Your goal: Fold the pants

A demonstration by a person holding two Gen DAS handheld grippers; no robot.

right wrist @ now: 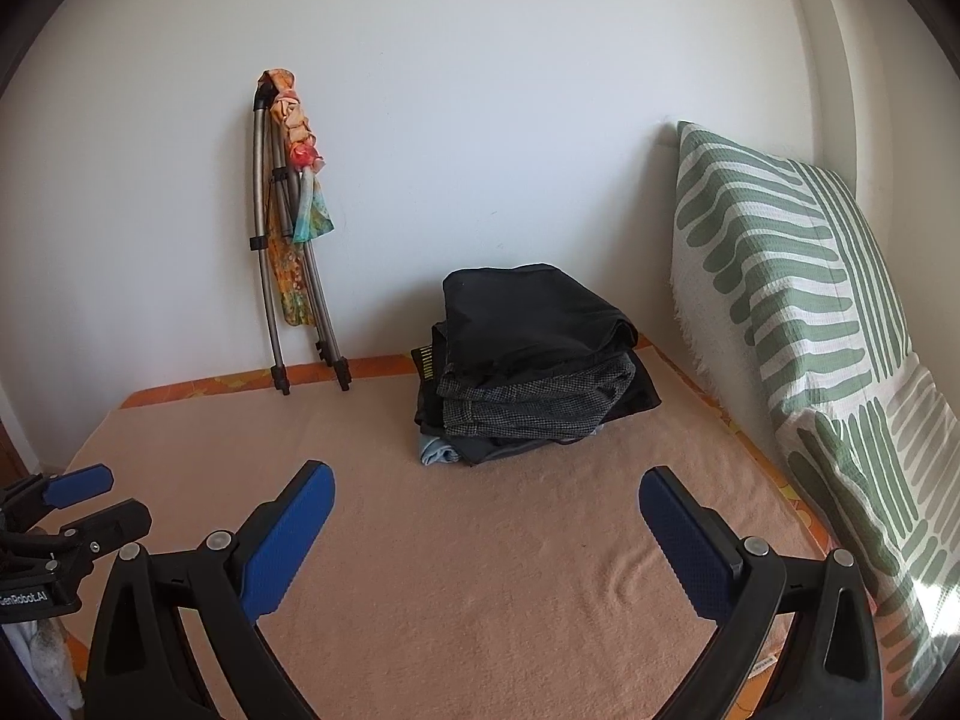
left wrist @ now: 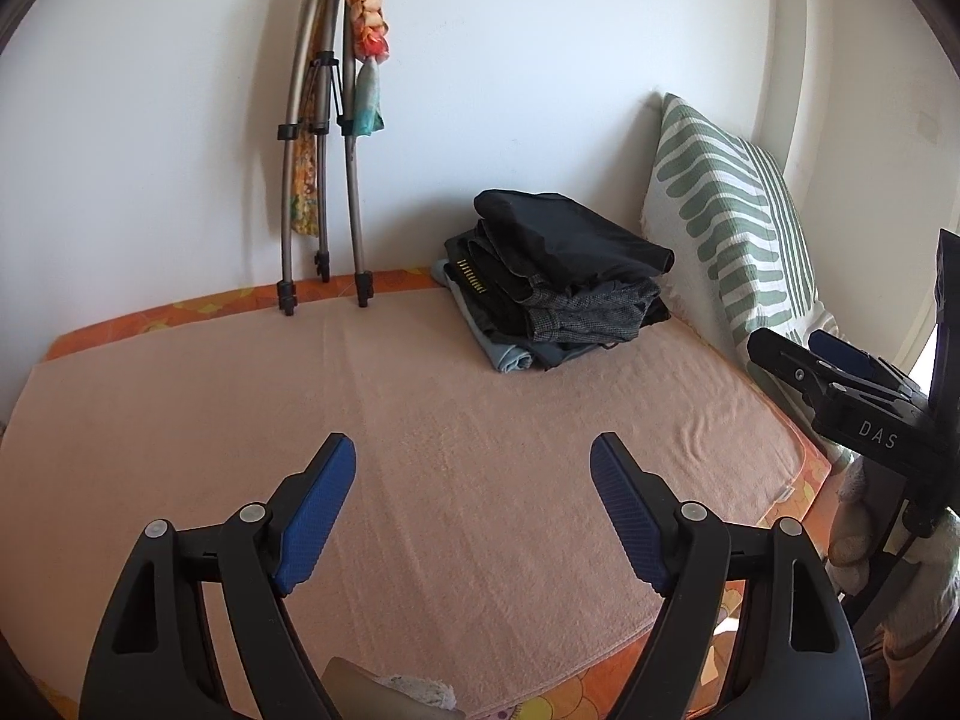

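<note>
Both hand-held grippers (left wrist: 471, 468) (right wrist: 486, 501) agape, downtilted.

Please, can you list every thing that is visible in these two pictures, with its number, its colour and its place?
pile of folded clothes: one pile, black, grey and pale blue, at the far side of the bed near the wall
towel: one, peach, spread over the bed
mattress: one, orange flowered, edge showing under the towel
pillow: one, white with green stripes, upright at the right side
folded stand: one, grey metal, leaning on the wall
scarf: one, orange and teal, hanging on the stand
left tongs: one, black with blue pads, open, empty
right tongs: one, black with blue pads, open, empty
</note>
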